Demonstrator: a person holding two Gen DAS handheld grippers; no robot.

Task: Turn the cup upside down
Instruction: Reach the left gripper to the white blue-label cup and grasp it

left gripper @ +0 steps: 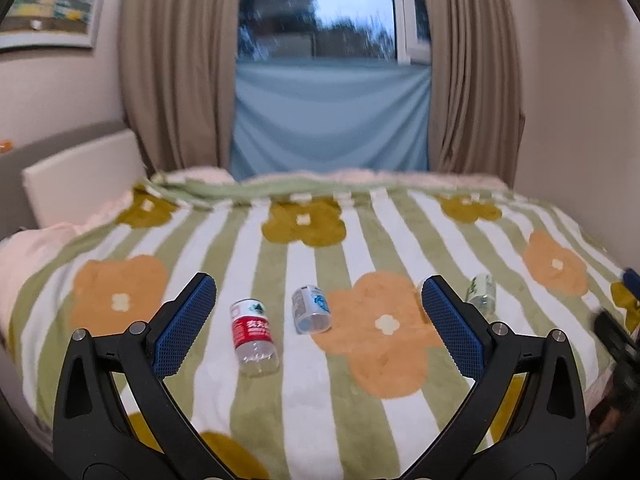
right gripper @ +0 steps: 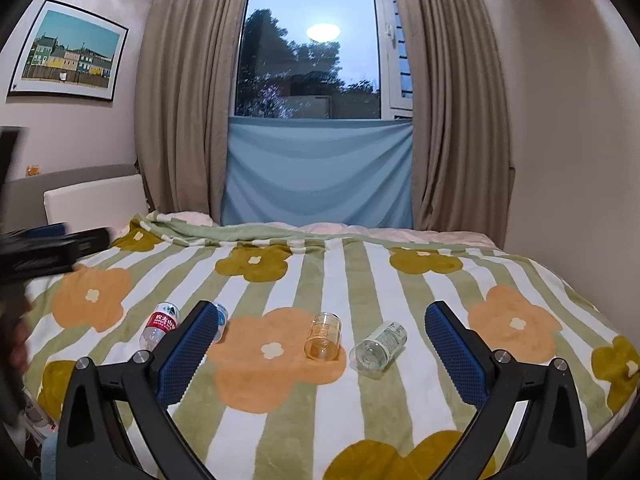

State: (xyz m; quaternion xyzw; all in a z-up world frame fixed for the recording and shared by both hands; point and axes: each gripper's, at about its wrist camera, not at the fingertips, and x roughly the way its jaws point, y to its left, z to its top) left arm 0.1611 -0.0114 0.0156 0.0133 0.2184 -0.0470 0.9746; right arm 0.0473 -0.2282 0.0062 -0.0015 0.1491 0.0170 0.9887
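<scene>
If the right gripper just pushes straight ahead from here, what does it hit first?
Probably the amber cup, which lies between the open fingers of the right gripper, just left of the clear bottle on its side. Depth is unclear, though; angled lower, it would meet the blanket first.

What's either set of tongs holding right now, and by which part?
Nothing. Left tongs and right tongs are both open and empty above the blanket; the amber cup lies untouched on it.

Right wrist view, lower centre: open blanket [right gripper: 280,412] lies ahead of the amber cup [right gripper: 322,336]. Clear bottle [right gripper: 378,347] lies just right of it; red-label bottle [right gripper: 159,325] sits well left, wide gap between.
</scene>
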